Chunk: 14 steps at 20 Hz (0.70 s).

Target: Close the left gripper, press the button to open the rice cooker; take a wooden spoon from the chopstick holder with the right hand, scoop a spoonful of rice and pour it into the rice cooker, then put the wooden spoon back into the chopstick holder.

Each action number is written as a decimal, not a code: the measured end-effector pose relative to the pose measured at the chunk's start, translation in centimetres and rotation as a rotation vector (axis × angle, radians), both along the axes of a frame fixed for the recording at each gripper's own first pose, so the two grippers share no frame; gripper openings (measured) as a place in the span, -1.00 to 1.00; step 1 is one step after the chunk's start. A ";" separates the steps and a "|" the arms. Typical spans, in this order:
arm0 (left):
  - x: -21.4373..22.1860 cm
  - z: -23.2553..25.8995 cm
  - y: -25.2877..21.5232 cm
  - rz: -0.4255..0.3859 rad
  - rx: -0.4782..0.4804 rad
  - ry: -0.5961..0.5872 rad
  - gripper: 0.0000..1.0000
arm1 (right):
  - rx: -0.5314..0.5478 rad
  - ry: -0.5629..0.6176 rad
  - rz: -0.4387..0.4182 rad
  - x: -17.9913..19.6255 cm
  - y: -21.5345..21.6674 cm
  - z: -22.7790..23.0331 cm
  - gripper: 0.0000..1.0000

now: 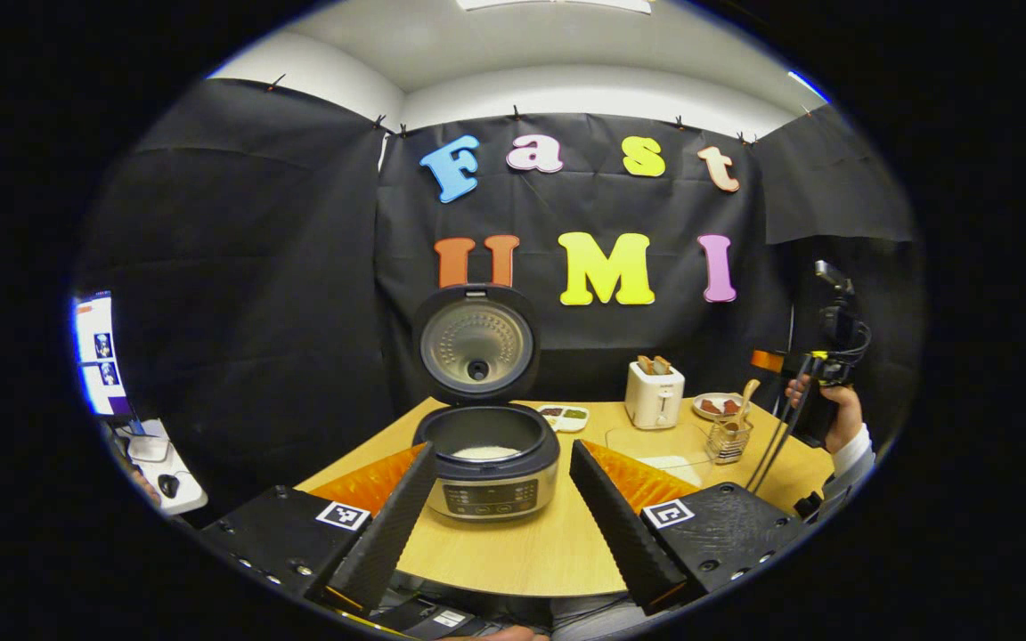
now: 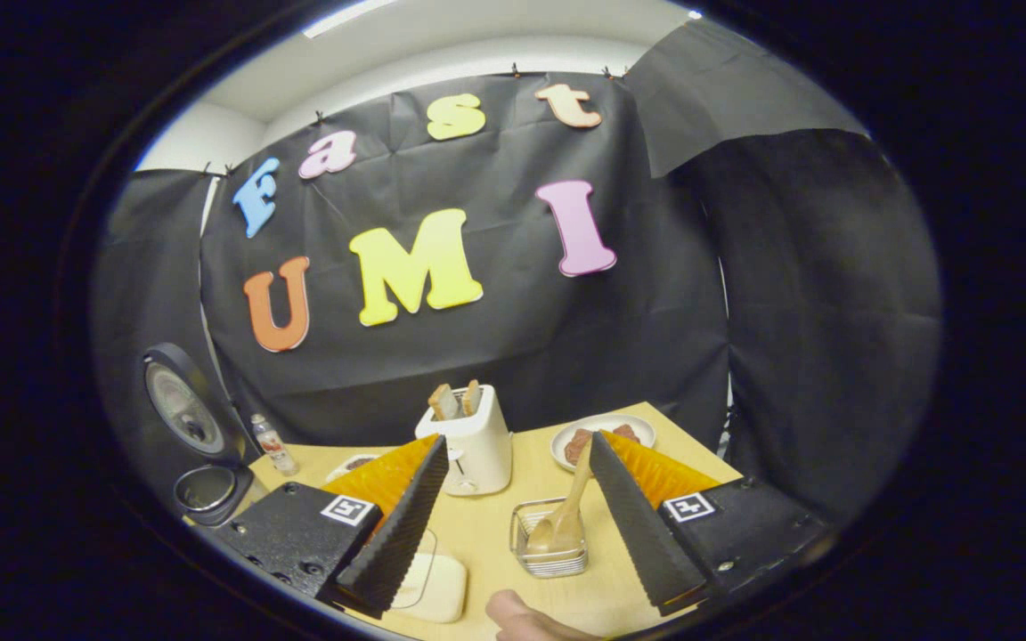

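Spoon (image 2: pixel 569 506) stands in the holder (image 2: pixel 549 549) on the tabletop (image 2: pixel 495 525), handle leaning up and away, just ahead between the spread fingers of the right hand-held gripper (image 2: pixel 513 525); the left hand-held gripper (image 1: pixel 500 512), also spread, faces the open cooker (image 1: pixel 486 463).

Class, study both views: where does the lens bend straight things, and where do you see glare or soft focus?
Left gripper view: the table edge bows into a curve, and the open rice cooker lid catches a soft sheen. Right gripper view: the whole scene tilts, the ceiling light glares at top, and the toaster and wooden spoon look slightly soft.
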<state>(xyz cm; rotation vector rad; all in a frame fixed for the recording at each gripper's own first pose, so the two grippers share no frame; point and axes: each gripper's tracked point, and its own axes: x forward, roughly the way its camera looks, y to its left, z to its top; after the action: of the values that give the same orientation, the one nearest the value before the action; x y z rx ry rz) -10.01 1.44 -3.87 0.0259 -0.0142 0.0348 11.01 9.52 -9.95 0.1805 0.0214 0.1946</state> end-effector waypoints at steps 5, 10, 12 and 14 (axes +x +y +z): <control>2.3 4.2 0.6 0.012 -0.057 -0.045 0.92 | -0.165 -0.084 -0.029 -6.2 -0.1 0.5 1.00; 5.8 8.3 2.2 0.083 -0.042 -0.071 0.93 | -0.204 -0.047 -0.012 -11.8 -0.3 0.6 1.00; 7.6 10.9 2.1 0.079 -0.038 -0.111 0.92 | -0.193 -0.068 -0.026 -13.2 -0.8 1.7 1.00; 9.8 13.3 3.3 0.112 -0.017 -0.156 0.92 | -0.161 -0.057 -0.015 -14.3 -0.6 1.7 1.00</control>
<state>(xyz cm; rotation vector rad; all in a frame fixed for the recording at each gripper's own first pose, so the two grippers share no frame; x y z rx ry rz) -0.19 4.78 9.45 0.0072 -0.1687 0.1488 -3.31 8.96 -8.22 0.0141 -0.0211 0.1821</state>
